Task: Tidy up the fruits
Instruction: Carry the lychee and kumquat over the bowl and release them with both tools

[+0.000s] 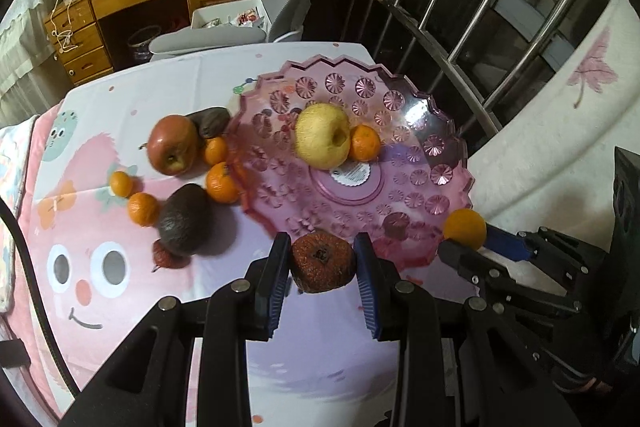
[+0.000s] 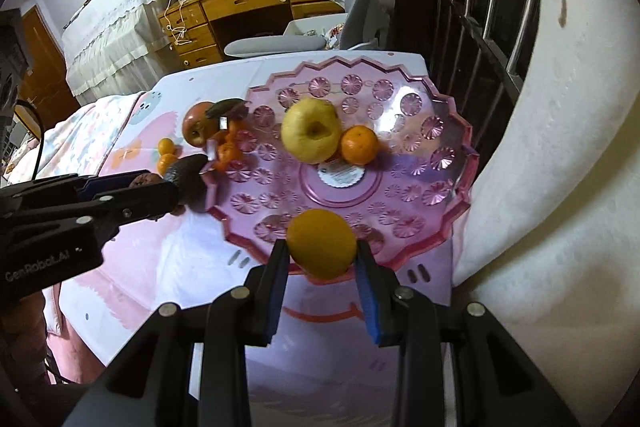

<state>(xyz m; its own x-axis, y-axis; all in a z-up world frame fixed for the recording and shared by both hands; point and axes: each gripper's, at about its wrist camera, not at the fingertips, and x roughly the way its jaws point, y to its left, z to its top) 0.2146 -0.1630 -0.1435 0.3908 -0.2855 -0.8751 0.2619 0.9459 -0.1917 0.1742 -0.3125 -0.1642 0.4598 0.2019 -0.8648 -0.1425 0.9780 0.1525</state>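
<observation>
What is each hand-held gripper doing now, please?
Left hand-held gripper: closed on a brown wrinkled fruit.
Right hand-held gripper: closed on an orange.

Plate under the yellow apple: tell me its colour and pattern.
Translucent pink plate with embossed flower rosettes; clearest in the right wrist view.

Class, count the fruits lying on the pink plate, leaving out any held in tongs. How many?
2. A yellow apple lies behind the pink plate's centre, and a small orange touches its right side. None seems hidden.
</observation>
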